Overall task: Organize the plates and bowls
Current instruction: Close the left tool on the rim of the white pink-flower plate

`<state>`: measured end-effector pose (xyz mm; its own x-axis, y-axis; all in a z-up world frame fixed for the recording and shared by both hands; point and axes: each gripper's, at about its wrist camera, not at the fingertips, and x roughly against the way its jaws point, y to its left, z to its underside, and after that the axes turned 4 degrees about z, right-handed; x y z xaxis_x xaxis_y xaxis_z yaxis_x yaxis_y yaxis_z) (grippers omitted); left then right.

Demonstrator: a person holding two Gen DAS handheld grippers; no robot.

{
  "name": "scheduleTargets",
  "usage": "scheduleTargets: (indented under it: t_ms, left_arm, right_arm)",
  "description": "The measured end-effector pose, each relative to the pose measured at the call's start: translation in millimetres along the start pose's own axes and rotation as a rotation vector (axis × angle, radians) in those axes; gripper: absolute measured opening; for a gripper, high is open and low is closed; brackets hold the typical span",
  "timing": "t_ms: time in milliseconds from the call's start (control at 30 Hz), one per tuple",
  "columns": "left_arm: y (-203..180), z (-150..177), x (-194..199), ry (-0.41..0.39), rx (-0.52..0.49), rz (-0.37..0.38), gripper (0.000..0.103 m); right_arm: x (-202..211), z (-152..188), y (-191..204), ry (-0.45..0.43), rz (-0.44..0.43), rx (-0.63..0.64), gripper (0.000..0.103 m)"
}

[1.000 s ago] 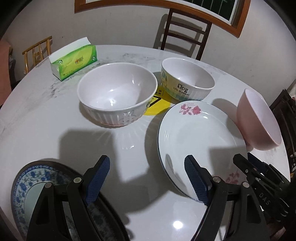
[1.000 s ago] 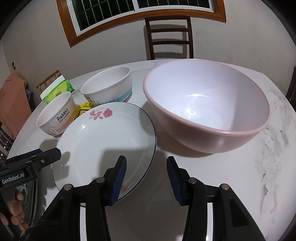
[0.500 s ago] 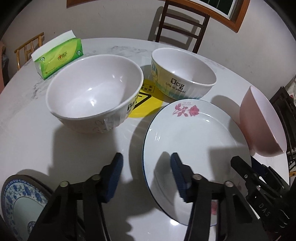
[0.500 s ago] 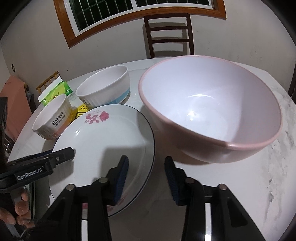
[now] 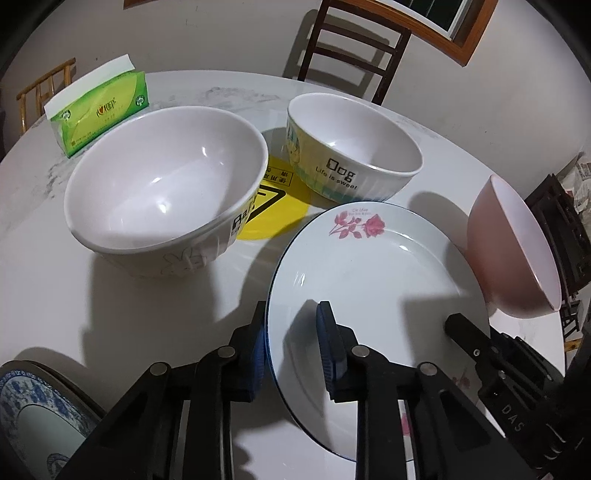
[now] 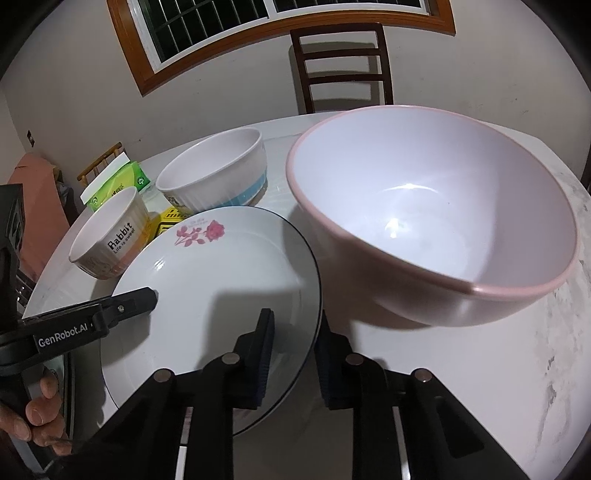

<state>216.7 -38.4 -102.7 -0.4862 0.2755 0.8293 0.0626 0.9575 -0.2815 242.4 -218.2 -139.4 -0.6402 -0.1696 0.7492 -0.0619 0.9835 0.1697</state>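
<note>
White marble-look tabletop [image 5: 122,314] fills both wrist views, round, with a dark wooden chair [image 6: 341,66] behind it at twelve o'clock and a wood-framed barred window [image 6: 229,26] on the pale wall.

At the centre lies the rose plate [image 5: 369,280], white with a thin dark rim and a pink rose print at its twelve o'clock edge. The left gripper [image 5: 291,339] straddles the plate's rim at about eight o'clock, one blue pad outside the edge and one over the plate's face; its jaws are closing, and I cannot tell whether the pads press the rim. The right gripper [image 6: 293,354] straddles the same plate's rim at about four o'clock in the same way, jaws also closing, contact again unclear. In the right wrist view a hand [image 6: 33,417] grips the left gripper's handle at eight o'clock.

From the plate, the Rabbit bowl [image 5: 166,192] stands at ten o'clock, upright. The Dog bowl [image 5: 351,147] stands at twelve o'clock, just beyond the rose print. Between these two bowls a yellow sticker [image 5: 273,206] lies flat on the table. The pink bowl [image 6: 432,218] sits at two o'clock, just beside the plate's rim. A green tissue pack [image 5: 103,110] stands behind the Rabbit bowl. A blue patterned plate [image 5: 33,413] shows partly at seven o'clock in the left wrist view.
</note>
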Motion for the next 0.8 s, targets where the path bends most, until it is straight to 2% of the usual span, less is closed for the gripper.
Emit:
scheduleTargets:
  t_ms: [400, 800]
  left_arm:
    - [-6.3, 13.5, 6.1, 0.063, -0.009, 0.015, 0.020]
    - [-11.5, 45.0, 22.4, 0.109, 0.001, 0.023, 0.020]
  right_arm:
    - [10.0, 11.3, -3.2, 0.089, -0.010, -0.056, 0.019]
    - [26.1, 33.8, 4.7, 0.161, 0.004, -0.064, 0.019]
